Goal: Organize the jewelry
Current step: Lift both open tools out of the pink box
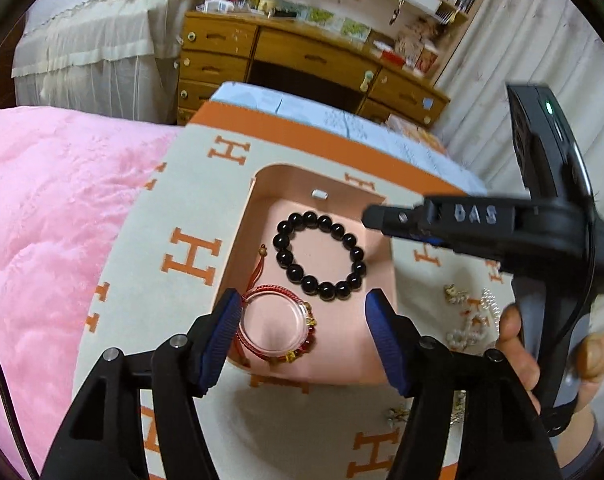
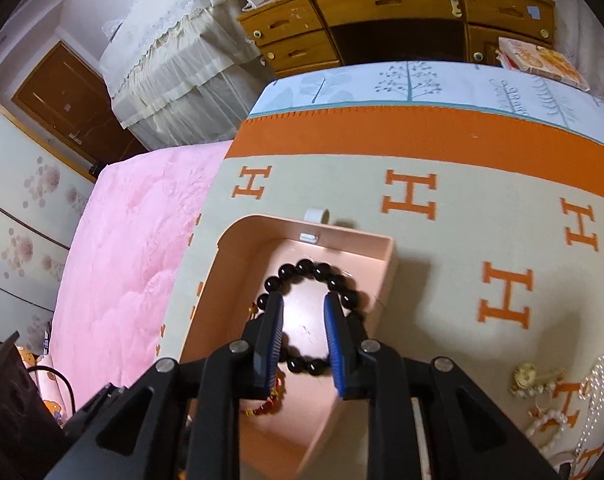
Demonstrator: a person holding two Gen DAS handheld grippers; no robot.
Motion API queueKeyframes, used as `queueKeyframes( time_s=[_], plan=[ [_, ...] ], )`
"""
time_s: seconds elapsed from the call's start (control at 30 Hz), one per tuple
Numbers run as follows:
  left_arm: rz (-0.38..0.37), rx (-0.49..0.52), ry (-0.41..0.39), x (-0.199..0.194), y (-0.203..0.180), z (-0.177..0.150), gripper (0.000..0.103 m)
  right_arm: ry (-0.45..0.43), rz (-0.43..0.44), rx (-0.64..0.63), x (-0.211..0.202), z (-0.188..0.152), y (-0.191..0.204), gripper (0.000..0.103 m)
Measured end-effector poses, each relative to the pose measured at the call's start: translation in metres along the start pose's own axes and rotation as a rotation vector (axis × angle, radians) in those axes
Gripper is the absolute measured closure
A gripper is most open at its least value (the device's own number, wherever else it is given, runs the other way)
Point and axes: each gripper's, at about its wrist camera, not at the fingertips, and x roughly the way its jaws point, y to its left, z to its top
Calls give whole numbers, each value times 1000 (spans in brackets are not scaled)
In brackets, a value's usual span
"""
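Observation:
A pink open box (image 1: 249, 220) (image 2: 222, 280) sits on the beige blanket with orange H letters. On its floor lie a black bead bracelet (image 1: 319, 256) (image 2: 313, 272) and a red cord bracelet (image 1: 278, 324) (image 2: 268, 406) with a clear bangle. My left gripper (image 1: 303, 322) hangs open over the box's near end; the red bracelet lies below, close to its left finger (image 1: 222, 328), untouched. My right gripper (image 2: 303, 316) (image 1: 377, 218) hovers above the black beads, its jaws a narrow gap apart with nothing between them.
Loose pearl and gold jewelry (image 1: 467, 320) (image 2: 541, 400) lies on the blanket to the right of the box. A hand (image 1: 515, 344) holds the right gripper's handle. A pink quilt (image 1: 54, 220) lies to the left. A wooden desk (image 2: 401, 8) stands beyond the bed.

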Motion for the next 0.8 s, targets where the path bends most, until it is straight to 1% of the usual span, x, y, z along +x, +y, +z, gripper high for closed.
queueKeyframes(
  time_s=[0.1,0.23,0.3,0.37,0.43,0.47,0.5,0.53,0.57,0.6,0.63,0.7,0.8],
  plan=[
    [-10,28,-42,-12,-9,-5,39,-42,-11,-4,-20,-16,-6,82],
    [12,77,-79,-27,-23,-13,39,-123,-26,-3,-52,-41,-17,82],
    [-7,82,-74,-34,-29,-16,39,-179,-18,15,-72,-56,-27,82],
    [-18,76,-65,-40,-34,-19,39,-211,-15,27,-88,-68,-35,82],
    [3,83,-62,-45,-40,-23,39,-230,-11,27,-103,-80,-43,82],
    [20,99,-61,-47,-44,-26,39,-234,-24,22,-109,-87,-46,81],
    [32,111,-61,-48,-47,-29,39,-231,-33,22,-114,-91,-49,78],
    [46,128,-62,-50,-52,-33,38,-222,-44,30,-119,-95,-53,71],
    [54,144,-64,-51,-56,-37,35,-214,-63,38,-124,-100,-56,55],
    [60,156,-66,-52,-60,-41,33,-226,-72,46,-131,-106,-60,48],
    [65,165,-69,-54,-63,-44,30,-256,-74,52,-139,-112,-64,48],
    [69,186,-69,-56,-70,-52,30,-323,-85,56,-155,-125,-71,48],
    [62,205,-43,-53,-78,-63,30,-379,-122,57,-170,-141,-79,48]
  ],
)
